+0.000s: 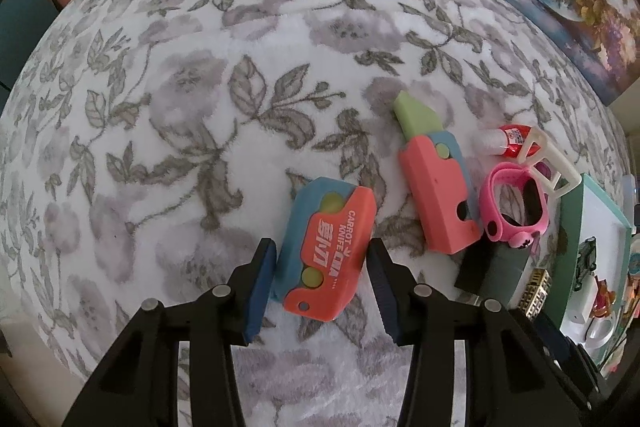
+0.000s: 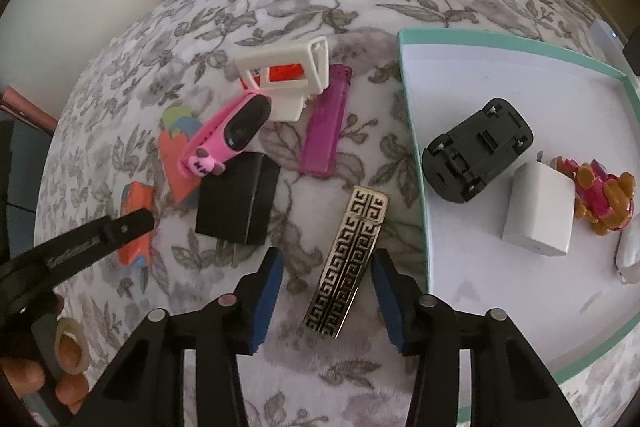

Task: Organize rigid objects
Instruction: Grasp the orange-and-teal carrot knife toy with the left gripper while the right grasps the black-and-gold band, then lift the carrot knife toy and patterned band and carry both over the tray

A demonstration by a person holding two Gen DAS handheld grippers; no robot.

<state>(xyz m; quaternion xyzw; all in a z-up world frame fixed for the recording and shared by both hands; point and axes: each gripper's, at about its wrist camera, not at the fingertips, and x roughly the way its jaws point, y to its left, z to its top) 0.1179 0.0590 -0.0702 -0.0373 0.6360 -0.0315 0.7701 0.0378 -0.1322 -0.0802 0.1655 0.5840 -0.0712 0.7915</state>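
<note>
Between the left jaws: folded carrot knife (image 1: 326,251), lying flat on the flowered cloth (image 1: 200,107) with its lettered face up.
Left gripper (image 1: 320,247): points steeply down; jaws narrow, closed on the toy's two long edges.
Handling, carrot knife: judged a light, stiff plastic shell. Its smooth sides may slip, so the hold belongs mid-length, clear of the round green pivots.
Right gripper (image 2: 328,259): jaws partly apart, straddling the gold-and-black patterned bar (image 2: 348,263). Cloth shows on both sides, so nothing is gripped.
Handling, bar: appears to be polished metal, rigid, and denser than the toys. It is likely slick and thin, so it is best pinched across its narrow width near the middle.
Neighbours, left view: open carrot knife (image 1: 436,187) at 2 o'clock of the folded one, with the pink watch (image 1: 516,207) just beyond it.
Neighbours, right view: black charger (image 2: 240,203) at 10 o'clock of the bar.
Destination (judged): teal-rimmed tray (image 2: 500,67) at 3 o'clock of the bar, already holding several items.
</note>
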